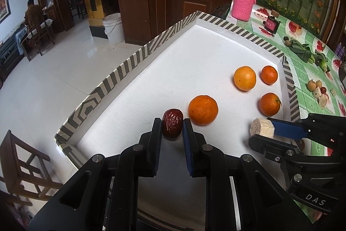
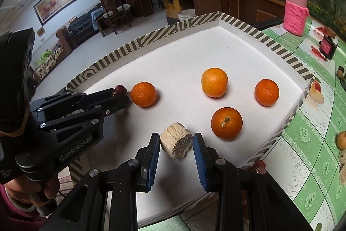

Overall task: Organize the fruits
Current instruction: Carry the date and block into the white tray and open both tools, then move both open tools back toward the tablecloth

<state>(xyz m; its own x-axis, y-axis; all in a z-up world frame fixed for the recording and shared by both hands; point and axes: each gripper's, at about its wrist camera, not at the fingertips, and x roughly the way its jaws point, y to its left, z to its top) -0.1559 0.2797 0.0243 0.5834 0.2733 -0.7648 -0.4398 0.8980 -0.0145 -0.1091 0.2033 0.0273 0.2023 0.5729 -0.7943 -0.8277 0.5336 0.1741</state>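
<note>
White tray (image 1: 194, 51) with grey striped rim sits on a green fruit-print tablecloth (image 2: 313, 144), wood cabinets behind.

Left wrist view, near to far: your left gripper (image 1: 172, 127) at lower centre is clenched on a dark red date (image 1: 172, 126), both pads against its sides, date over the tray's near edge. Just right of it, touching or nearly so, lies the biggest orange (image 1: 202, 109). Your right gripper (image 1: 262, 129) comes in from the lower right, clamped on a pale cut chunk (image 1: 262, 127), fibrous, maybe sugarcane, can't tell for sure. Beyond that chunk a stemmed orange (image 1: 269, 104), then a paler orange (image 1: 244, 78) and a small orange (image 1: 269, 74) side by side near the tray's right wall.

Right wrist view: chunk sits between the blue pads at lower centre, low over the tray floor; contact with the floor is unclear. Four oranges spread apart across the centre, date at middle left behind the left gripper's fingers.

Far: pink knit-sleeved bottle (image 1: 243, 2) upper right, white bucket (image 1: 114, 27) on the floor, a seated person (image 1: 34, 14) at far left.
</note>
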